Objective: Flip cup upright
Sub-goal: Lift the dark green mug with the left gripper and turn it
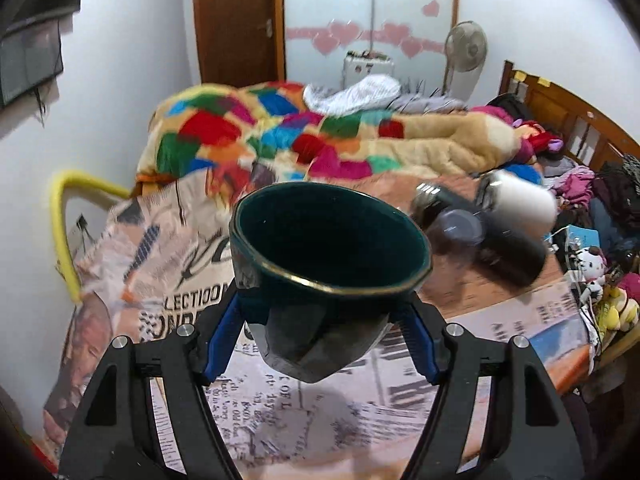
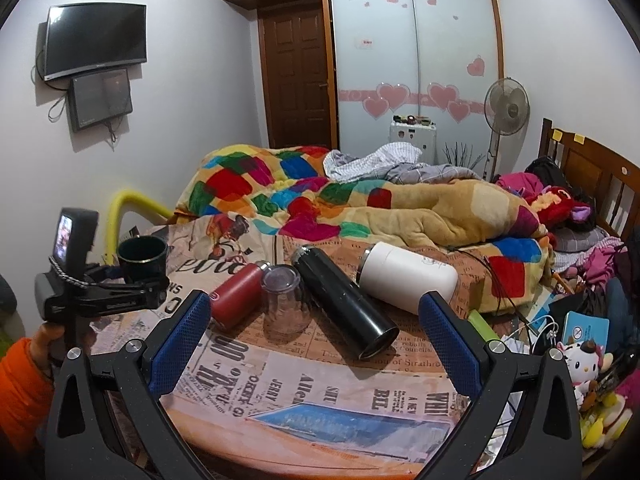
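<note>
A dark green cup with a gold rim sits between my left gripper's blue pads, mouth up and tilted slightly away, held above the newspaper-covered table. In the right wrist view the same cup shows upright at the far left, held in the left gripper above the table's left edge. My right gripper is open and empty, above the table near its front, pointing toward the bottles.
On the table lie a red bottle, an upturned clear glass, a black flask and a white flask. A bed with a colourful quilt lies behind. Clutter and toys sit at the right.
</note>
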The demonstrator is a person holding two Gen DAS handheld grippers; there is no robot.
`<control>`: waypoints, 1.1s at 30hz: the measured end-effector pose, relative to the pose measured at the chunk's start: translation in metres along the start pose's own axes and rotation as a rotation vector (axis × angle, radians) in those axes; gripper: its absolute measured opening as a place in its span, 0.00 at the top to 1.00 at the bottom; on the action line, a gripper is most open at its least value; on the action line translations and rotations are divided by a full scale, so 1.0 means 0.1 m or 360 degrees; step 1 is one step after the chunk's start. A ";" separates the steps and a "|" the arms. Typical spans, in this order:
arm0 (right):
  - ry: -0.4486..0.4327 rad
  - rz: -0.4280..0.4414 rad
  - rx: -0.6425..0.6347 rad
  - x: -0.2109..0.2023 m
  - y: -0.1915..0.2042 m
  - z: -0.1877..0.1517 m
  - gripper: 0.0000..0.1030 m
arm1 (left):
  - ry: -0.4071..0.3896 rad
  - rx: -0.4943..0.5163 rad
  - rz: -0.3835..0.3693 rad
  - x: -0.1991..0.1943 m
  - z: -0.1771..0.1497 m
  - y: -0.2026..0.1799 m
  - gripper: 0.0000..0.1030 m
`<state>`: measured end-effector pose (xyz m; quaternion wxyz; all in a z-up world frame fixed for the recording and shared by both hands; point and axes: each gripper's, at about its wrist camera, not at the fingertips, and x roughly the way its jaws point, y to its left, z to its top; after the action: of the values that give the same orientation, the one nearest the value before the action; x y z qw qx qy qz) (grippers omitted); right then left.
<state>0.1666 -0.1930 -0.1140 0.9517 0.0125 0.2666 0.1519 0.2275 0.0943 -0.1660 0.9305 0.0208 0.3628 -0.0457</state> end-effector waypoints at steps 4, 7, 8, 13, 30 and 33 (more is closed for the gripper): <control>-0.0041 0.0013 -0.0001 -0.14 0.01 0.02 0.00 | -0.0080 0.0046 -0.0045 -0.34 0.09 -0.24 0.31; -0.0076 0.0018 -0.0001 -0.25 0.01 0.02 0.00 | -0.0120 0.0082 -0.0085 -0.53 0.12 -0.42 0.31; -0.0083 0.0019 -0.0002 -0.28 0.00 0.03 0.00 | -0.0126 0.0094 -0.0102 -0.57 0.12 -0.48 0.31; -0.0115 0.0017 -0.0003 -0.40 -0.03 0.01 0.00 | -0.0096 0.0154 -0.0173 -0.67 0.06 -0.80 0.31; 0.0001 -0.0038 0.0052 -0.26 -0.37 -0.25 0.00 | 0.0434 0.0173 -0.0346 0.29 -0.66 -1.54 0.31; 0.0046 -0.0051 0.0061 -0.16 -0.43 -0.30 0.00 | 0.0476 0.0169 -0.0364 0.47 -0.67 -1.60 0.31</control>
<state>0.1504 -0.2406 -0.1361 0.9496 0.0244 0.2833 0.1318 0.2005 -0.0635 -0.2480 0.8526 0.0350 0.4940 -0.1666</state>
